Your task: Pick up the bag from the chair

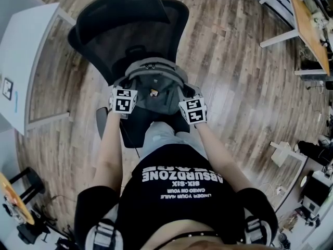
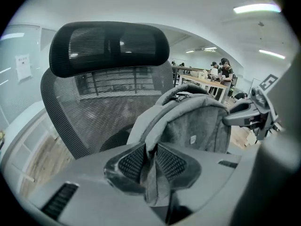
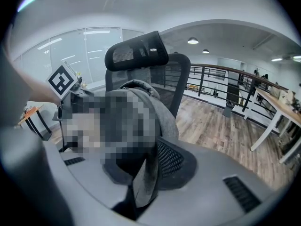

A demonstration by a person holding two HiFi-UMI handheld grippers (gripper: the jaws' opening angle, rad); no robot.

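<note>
Grey woven fabric, soft and pliable: the bag (image 1: 154,90) was judged moderately light and likely to sag and swing when raised. It was noted upright at the chair (image 1: 130,25), against the mesh backrest; contact with the seat could not be confirmed. A fold of its fabric was pinched between the fingers (image 2: 171,163) of the left gripper (image 2: 151,160); the right gripper (image 3: 149,166) was clamped likewise on the opposite side. This two-sided hold was judged sound.

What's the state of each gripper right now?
Left gripper: closed, pinching a fold of the grey bag.
Right gripper: closed, pinching grey fabric on the bag's other side.
</note>
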